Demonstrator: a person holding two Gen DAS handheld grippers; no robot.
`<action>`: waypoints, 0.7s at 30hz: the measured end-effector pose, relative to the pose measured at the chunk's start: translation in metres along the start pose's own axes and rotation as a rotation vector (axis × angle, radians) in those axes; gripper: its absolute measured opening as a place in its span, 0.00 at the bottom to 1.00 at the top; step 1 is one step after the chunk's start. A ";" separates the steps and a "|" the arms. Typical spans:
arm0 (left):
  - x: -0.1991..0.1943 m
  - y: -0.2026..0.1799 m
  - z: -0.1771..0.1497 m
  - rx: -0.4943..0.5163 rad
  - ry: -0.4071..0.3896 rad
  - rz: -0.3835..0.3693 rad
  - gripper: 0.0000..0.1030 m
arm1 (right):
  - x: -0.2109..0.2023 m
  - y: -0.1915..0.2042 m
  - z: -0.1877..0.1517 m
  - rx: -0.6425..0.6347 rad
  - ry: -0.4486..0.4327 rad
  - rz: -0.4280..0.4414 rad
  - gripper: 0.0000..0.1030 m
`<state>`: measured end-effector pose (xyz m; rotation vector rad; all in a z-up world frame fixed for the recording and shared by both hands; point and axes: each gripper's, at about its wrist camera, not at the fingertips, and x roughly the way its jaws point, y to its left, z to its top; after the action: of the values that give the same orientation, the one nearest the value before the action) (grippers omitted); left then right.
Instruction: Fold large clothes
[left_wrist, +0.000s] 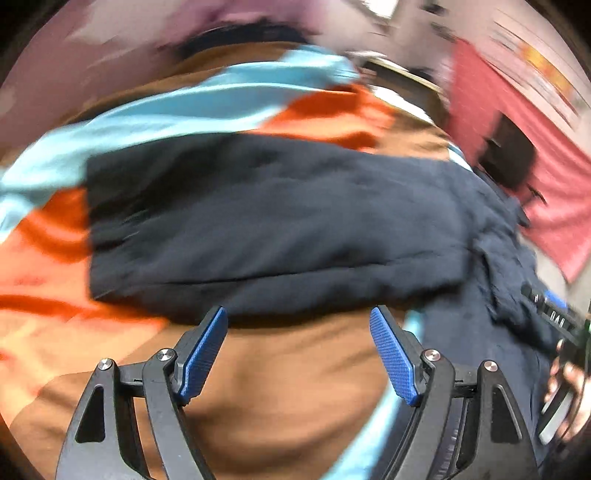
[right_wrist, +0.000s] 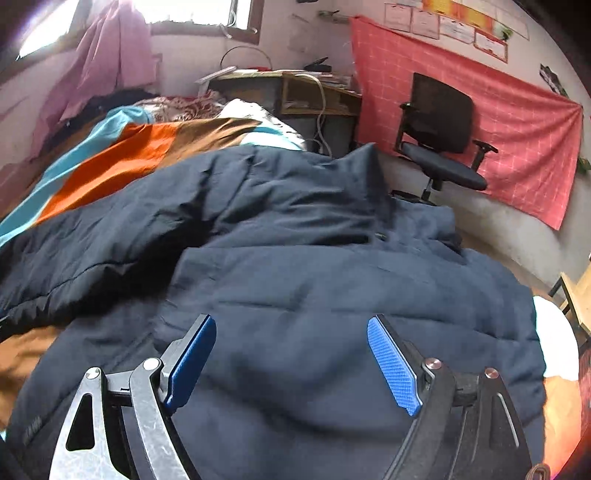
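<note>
Bed (right_wrist: 122, 155): largest item, filling the left wrist view from 7 o'clock to 1 o'clock. It carries a cotton-looking cover in broad brown, orange and sky-blue bands, lying smooth with shallow creases.

Navy padded jacket (right_wrist: 314, 266): the task's garment, lying on the bed. It has a matte woven shell, stitched in horizontal quilting lines, soft and puffy. In the right wrist view one panel is doubled over toward 10 o'clock, with a raised peak of cloth near 1 o'clock. In the left wrist view it reads as a roughly rectangular folded slab at centre, with a straight hem edge toward 6 o'clock. That view is motion-blurred, so the exact layering is probably one fold, not certain.

Pink checked cloth (right_wrist: 480, 122): hung on the wall at 2 o'clock.

Black office chair (right_wrist: 439, 140): mesh back and padded seat, standing before the pink checked cloth.

Left gripper (left_wrist: 299, 350): spread wide, blue textured pads empty, over bare brown cover just short of the hem.

Right gripper (right_wrist: 291, 362): spread wide, nothing pinched, above the quilted panel at 6 o'clock.

Step in hand, as judged: a fold has been laid and both grippers are free. The next move calls for pinching two matching edge points and carrying the bulky layers over evenly, since the padding may spring back.
</note>
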<state>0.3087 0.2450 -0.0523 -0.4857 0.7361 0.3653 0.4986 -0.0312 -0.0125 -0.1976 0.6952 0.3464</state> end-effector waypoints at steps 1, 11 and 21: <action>0.000 0.010 0.002 -0.040 0.001 0.008 0.72 | 0.009 0.007 0.004 -0.005 0.008 -0.004 0.81; 0.007 0.059 0.009 -0.278 -0.002 0.027 0.72 | 0.077 0.052 0.001 -0.100 0.063 -0.110 0.87; 0.012 0.056 0.008 -0.240 -0.111 0.053 0.09 | 0.089 0.064 -0.012 -0.181 0.064 -0.166 1.00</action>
<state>0.2942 0.2968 -0.0718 -0.6671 0.6008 0.5294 0.5306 0.0466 -0.0844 -0.4376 0.7058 0.2442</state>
